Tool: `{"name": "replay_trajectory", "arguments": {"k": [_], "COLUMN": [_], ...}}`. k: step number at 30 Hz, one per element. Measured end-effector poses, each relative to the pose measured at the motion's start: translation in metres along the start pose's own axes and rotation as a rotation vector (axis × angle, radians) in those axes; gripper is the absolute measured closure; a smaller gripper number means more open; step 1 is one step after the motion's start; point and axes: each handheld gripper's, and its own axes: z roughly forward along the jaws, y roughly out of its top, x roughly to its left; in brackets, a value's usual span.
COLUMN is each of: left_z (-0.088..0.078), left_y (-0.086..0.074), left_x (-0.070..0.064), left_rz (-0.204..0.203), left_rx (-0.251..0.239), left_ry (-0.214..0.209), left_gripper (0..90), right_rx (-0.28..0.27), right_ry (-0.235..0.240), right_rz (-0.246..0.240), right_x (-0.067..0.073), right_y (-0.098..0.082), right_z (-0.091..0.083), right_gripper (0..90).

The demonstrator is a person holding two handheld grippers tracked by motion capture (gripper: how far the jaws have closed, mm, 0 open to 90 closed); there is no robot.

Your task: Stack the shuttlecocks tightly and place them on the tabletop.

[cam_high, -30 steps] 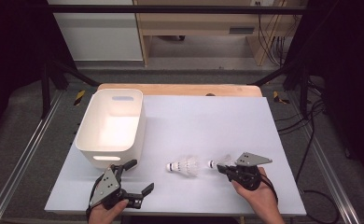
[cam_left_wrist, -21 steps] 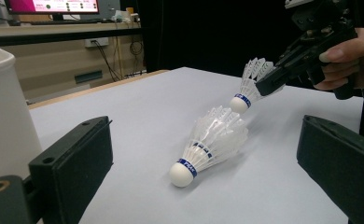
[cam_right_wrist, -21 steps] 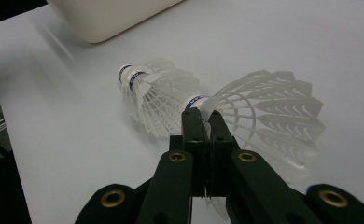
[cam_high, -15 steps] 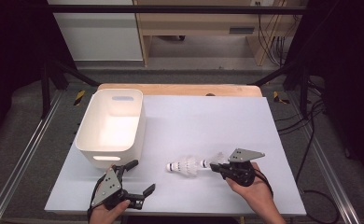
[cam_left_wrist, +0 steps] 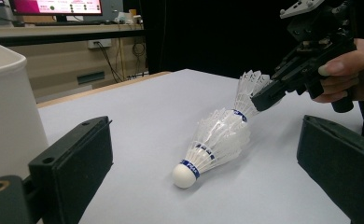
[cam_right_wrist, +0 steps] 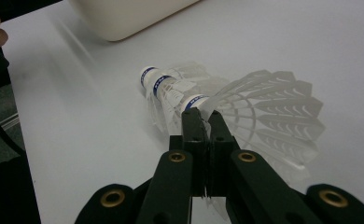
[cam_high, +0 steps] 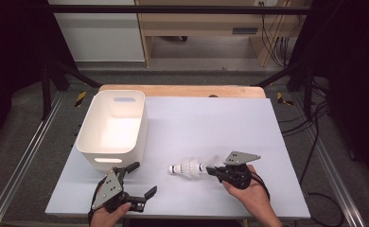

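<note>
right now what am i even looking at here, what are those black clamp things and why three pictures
These are three cameras on one moment. The high view looks down on a pale grey table. A person's two hands come in from the bottom, each holding a black two-jaw gripper, a hand-worked clamp. The other two pictures come from small cameras riding on those grippers, looking along their own jaws.

On the table stands a white plastic bin with handle slots, and beside it lies a row of white feather shuttlecocks nested one into another, cork tip pointing toward the bin.

The right gripper is shut, its jaws pinched on the feather skirt of the last shuttlecock in the row. The left gripper is open near the bin with nothing between its jaws.
</note>
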Motion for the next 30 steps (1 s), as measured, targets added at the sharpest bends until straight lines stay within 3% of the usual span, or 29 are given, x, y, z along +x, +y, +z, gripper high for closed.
{"name": "replay_trajectory", "arguments": {"k": [14,24,30], "left_z": [0.000,0.001,0.001], "left_y": [0.000,0.000,0.000], "left_x": [0.000,0.000,0.000], "left_rz": [-0.001,0.001,0.001], "left_rx": [0.000,0.001,0.002], "left_ry": [-0.002,-0.002,-0.003], "left_gripper": [3.3,3.2,3.3], "right_rx": [0.001,-0.031,-0.023], "right_ry": [0.036,0.094,0.100], "right_rz": [0.046,0.115,0.121], "right_x": [-0.003,-0.008,-0.009], "right_y": [-0.005,-0.004,-0.005], "right_z": [0.015,0.024,0.028], "right_gripper": [89.1,89.1,89.0]}}
